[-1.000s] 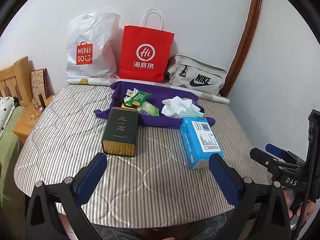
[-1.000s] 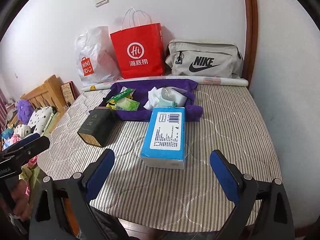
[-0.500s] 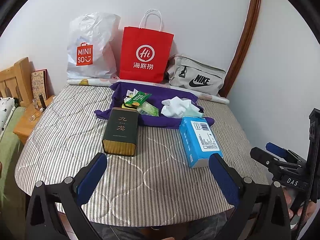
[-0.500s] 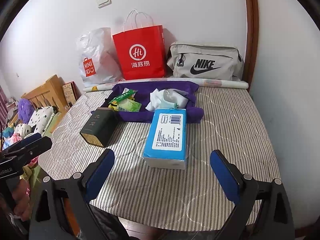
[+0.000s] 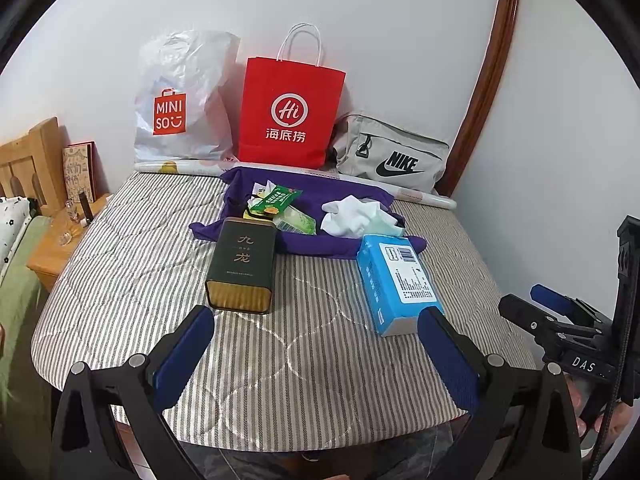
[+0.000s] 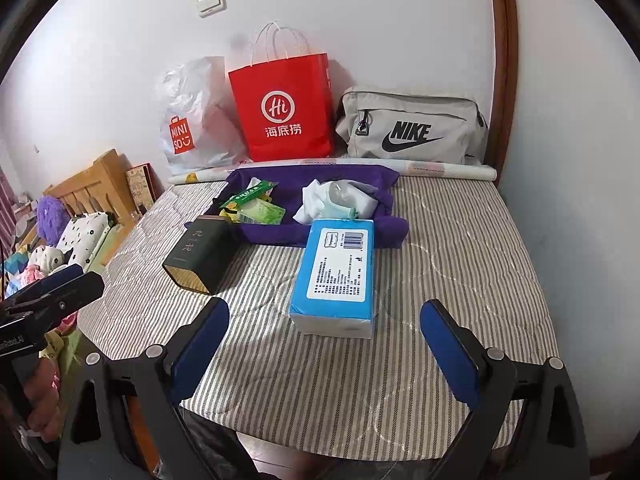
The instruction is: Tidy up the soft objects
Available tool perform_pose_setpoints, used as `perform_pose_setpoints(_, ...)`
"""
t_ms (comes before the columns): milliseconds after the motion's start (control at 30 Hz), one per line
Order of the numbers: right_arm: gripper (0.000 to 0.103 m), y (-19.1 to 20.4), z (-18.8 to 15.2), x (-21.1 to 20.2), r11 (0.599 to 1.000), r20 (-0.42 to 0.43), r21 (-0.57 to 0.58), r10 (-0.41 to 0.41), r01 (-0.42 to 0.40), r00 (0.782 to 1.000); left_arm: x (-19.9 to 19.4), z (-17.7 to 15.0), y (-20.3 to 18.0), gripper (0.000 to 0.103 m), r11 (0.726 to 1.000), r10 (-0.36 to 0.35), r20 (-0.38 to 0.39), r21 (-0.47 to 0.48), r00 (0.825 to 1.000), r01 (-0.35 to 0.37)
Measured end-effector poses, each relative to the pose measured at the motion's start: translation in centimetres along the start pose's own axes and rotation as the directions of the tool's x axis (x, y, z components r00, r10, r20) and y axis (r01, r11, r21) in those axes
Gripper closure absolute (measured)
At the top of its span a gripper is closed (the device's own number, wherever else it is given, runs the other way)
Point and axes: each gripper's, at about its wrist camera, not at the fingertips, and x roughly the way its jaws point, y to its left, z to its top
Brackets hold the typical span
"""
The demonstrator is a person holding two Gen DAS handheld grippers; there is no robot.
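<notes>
Blue tissue pack (image 6: 334,276) lies near edge of purple cloth (image 6: 276,236), likely staged for sorting. Left gripper (image 5: 316,344), right gripper (image 6: 324,338) hover before pack, tongs spread, empty.

Front: tin (image 5: 242,266) left, tissue pack (image 5: 394,280) right.
Behind: cloth (image 5: 344,204) carrying packets (image 5: 280,208), rag (image 5: 354,216).
Wall: bags (image 5: 290,114).

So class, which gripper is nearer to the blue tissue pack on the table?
Right. The right gripper is open and lined up just in front of the blue tissue pack. The left gripper, also open, faces the dark green tin, the pack off by its right finger.
</notes>
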Motion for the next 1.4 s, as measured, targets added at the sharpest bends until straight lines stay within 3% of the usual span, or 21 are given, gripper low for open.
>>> perform_pose_setpoints(1400,0.007,0.38,0.01,-0.44,1.000,0.002,-0.015,0.003,-0.003,1.000,-0.56,-0.12,0.07,0.000,1.000,-0.003,0.014,0.007,1.000,0.003)
